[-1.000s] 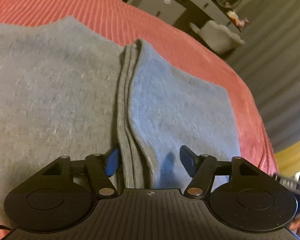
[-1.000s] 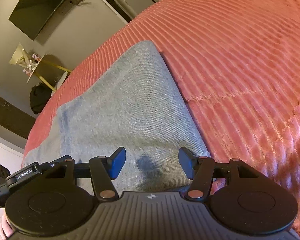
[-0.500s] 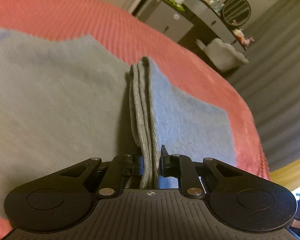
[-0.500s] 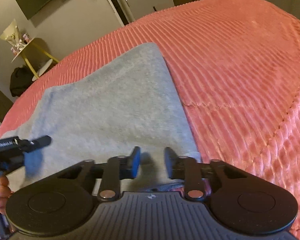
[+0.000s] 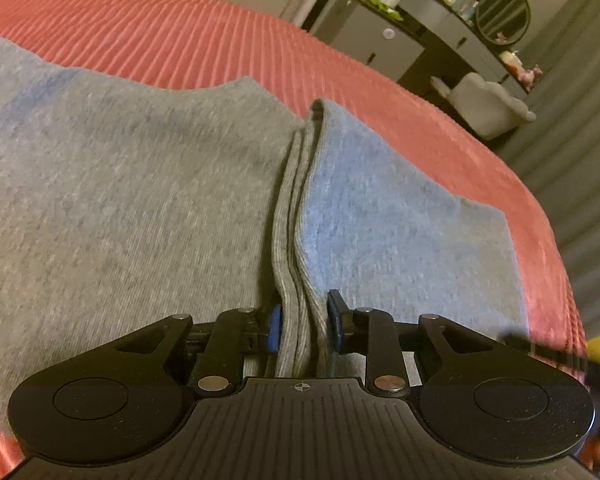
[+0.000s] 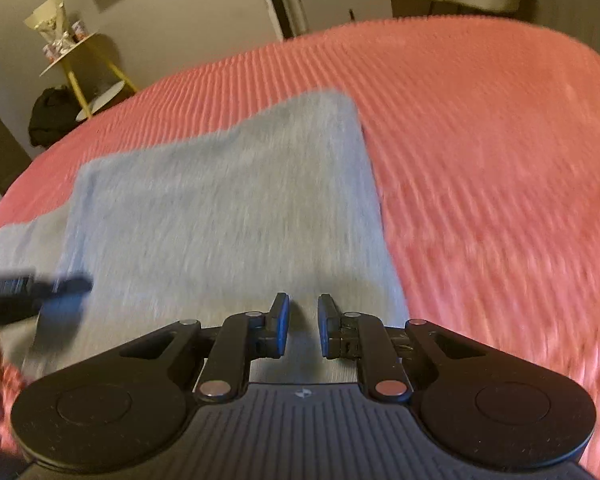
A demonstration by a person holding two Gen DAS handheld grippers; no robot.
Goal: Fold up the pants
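Across the red ribbed bed (image 5: 228, 44) lie the grey pants (image 5: 112, 208), their stacked hem edges running straight ahead from the left hand-held gripper (image 5: 302, 322), which pinches them; the right hand-held gripper (image 6: 303, 320), narrowed over the cloth's near edge, shows no clear grip.

bed (image 5: 220, 40) under ribbed coral cover | dark dresser (image 5: 432, 28) with bottles, round mirror (image 5: 502, 14) | pale armchair (image 5: 488, 104) | yellow side table (image 6: 84, 68), black bag (image 6: 50, 114) beside | grey curtains (image 5: 580, 152)
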